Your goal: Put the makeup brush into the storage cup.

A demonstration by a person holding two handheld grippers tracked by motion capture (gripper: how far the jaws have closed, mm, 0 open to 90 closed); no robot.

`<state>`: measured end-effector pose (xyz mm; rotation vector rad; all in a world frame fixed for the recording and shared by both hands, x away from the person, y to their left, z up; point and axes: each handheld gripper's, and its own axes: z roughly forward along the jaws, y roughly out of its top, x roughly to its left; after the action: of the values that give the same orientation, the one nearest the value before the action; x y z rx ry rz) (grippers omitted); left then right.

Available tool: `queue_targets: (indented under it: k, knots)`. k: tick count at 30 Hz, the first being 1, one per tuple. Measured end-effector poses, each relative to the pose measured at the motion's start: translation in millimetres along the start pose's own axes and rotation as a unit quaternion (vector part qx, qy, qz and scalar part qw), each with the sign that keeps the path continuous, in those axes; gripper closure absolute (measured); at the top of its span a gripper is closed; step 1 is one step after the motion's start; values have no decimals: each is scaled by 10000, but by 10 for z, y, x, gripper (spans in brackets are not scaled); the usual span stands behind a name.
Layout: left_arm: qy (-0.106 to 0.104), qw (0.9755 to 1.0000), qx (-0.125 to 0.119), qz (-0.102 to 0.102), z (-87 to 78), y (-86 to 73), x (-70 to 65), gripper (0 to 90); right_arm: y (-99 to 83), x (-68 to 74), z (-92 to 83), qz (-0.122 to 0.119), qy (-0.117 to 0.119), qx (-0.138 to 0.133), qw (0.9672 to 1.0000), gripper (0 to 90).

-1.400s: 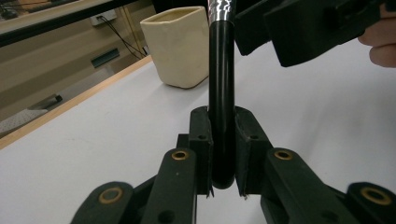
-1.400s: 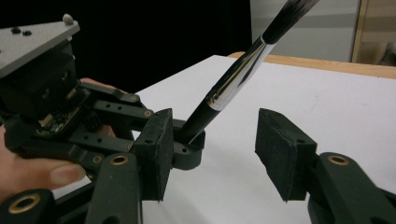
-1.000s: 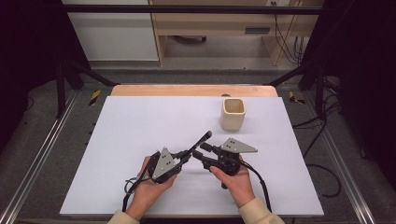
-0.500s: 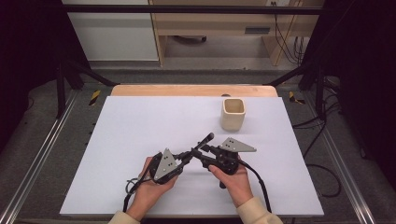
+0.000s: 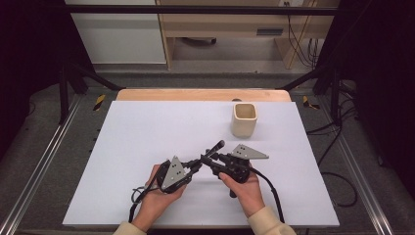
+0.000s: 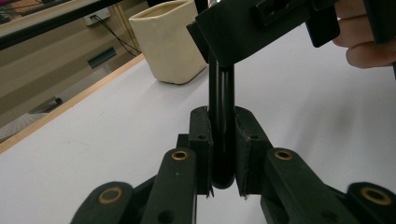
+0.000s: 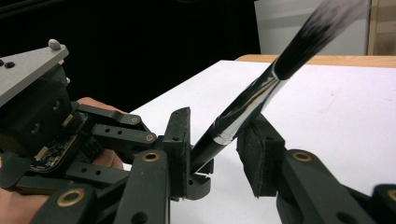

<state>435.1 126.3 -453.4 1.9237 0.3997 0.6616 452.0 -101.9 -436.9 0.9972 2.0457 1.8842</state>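
A black brush (image 5: 213, 150) with a dark bristle head slants up and to the right between the two grippers, near the table's front. My left gripper (image 5: 198, 163) is shut on the handle's lower end; in the left gripper view its pads (image 6: 201, 140) clamp the black handle (image 6: 220, 93). My right gripper (image 5: 211, 159) comes in from the right and straddles the brush (image 7: 252, 102) higher up. Its jaws have just been closing with the brush between them. The left pad (image 7: 181, 135) touches the handle, while the right pad (image 7: 254, 154) stands slightly off it.
A cream square cup (image 5: 243, 119) stands upright at the back right of the white table sheet (image 5: 147, 132), behind the grippers. A wooden table edge (image 5: 195, 94) runs along the far side. Metal rails and cables border the table.
The right gripper's jaws have narrowed around the brush. Both hands and the brush stay where they were.
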Motion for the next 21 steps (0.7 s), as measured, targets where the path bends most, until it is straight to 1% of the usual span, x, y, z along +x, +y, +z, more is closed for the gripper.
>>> queue_targets:
  k: [3,6,7,9,21]
  knots:
    - [-23,10000,18,44,2,-1,3,788,1,-1,0,38,2,-13,10000,652]
    - [-29,10000,26,44,2,-5,5,788,2,-8,-7,41,6,-27,10000,663]
    - [-24,10000,26,41,4,-5,2,788,3,-13,-9,91,23,-31,10000,674]
    - [-24,10000,33,44,6,-5,-2,788,0,-18,-9,104,25,-50,9999,687]
    - [-12,10000,50,46,27,-16,-12,788,1,-32,-19,229,110,-49,9997,721]
